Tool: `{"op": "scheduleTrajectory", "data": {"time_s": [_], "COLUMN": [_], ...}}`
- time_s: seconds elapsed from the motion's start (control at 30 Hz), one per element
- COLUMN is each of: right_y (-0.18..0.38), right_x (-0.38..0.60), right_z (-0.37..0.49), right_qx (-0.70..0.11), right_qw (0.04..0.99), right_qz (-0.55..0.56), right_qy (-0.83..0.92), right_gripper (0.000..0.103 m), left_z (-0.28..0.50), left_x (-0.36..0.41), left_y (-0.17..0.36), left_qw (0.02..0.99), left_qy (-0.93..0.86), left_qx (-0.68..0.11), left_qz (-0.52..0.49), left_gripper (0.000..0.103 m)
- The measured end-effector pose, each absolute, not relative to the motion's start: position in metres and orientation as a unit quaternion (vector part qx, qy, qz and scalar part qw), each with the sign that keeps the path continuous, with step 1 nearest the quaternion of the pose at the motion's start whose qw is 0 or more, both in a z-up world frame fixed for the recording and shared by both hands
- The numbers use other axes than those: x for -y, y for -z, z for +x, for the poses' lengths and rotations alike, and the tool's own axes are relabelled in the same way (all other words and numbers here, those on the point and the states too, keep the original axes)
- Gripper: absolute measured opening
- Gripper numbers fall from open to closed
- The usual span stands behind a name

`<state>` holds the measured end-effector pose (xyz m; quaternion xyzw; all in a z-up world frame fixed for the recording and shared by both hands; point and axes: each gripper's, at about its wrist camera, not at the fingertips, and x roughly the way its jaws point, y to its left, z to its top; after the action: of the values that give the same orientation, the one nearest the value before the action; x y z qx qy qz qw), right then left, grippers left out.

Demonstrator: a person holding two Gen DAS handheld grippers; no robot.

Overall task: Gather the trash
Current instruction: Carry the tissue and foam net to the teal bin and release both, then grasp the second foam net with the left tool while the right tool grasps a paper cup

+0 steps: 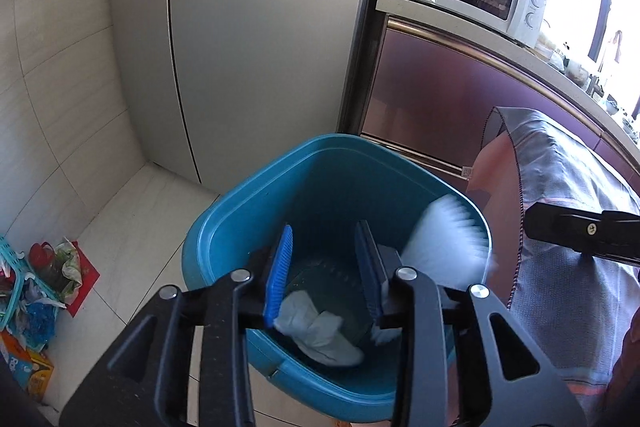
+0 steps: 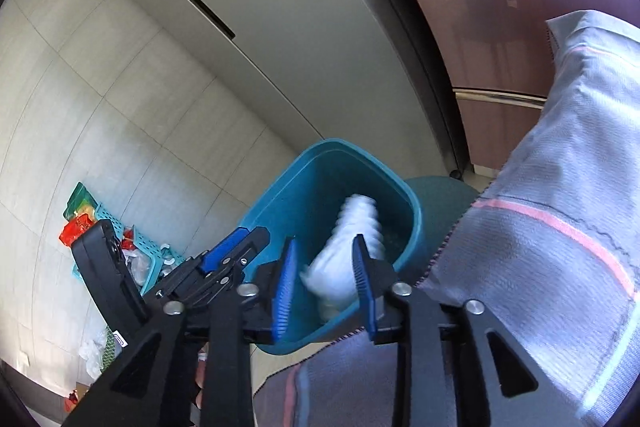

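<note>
Underfoot, pale floor tiles [image 1: 132, 227] meet a grey fridge [image 1: 260, 27].

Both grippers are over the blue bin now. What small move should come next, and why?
Probably lift both grippers away from the bin. The left gripper and right gripper stand open with nothing pressed between their pads. One white wad lies at the bottom, and a blurred white piece appears to be dropping inside. So the release looks done.
</note>
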<state>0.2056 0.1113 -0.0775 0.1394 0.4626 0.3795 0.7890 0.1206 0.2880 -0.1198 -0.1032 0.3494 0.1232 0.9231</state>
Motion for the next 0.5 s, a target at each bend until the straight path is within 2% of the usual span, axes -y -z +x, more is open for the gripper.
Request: {"op": "scheduleTrajectory", "data": {"time_s": [0.23,0.3,0.5], "right_y": [0.055,0.044,0.022], "right_x": [-0.074,-0.054,0.027], "right_z": [0.171,0.156,0.117], "right_qx": [-0.414,-0.393,-0.338], "right_qw": [0.815,0.829,0.876], "right_qz": [0.104,0.09,0.08], "right_qy": [-0.392,-0.387,-0.336], "right_gripper": [0.035,0.037,0.038], "left_z": [0.104,0.098,0.083], "left_x": [-0.259,-0.239,-0.168], "left_y": [0.093,0.081,0.055], "left_qw": [0.941,0.949,0.958], "left_qy": [-0.085,-0.052,0.07], "left_qx": [-0.315,-0.301,-0.273], "left_qz": [-0.094,-0.081,-0.054], "left_gripper": [0.043,0.049,0.056]}}
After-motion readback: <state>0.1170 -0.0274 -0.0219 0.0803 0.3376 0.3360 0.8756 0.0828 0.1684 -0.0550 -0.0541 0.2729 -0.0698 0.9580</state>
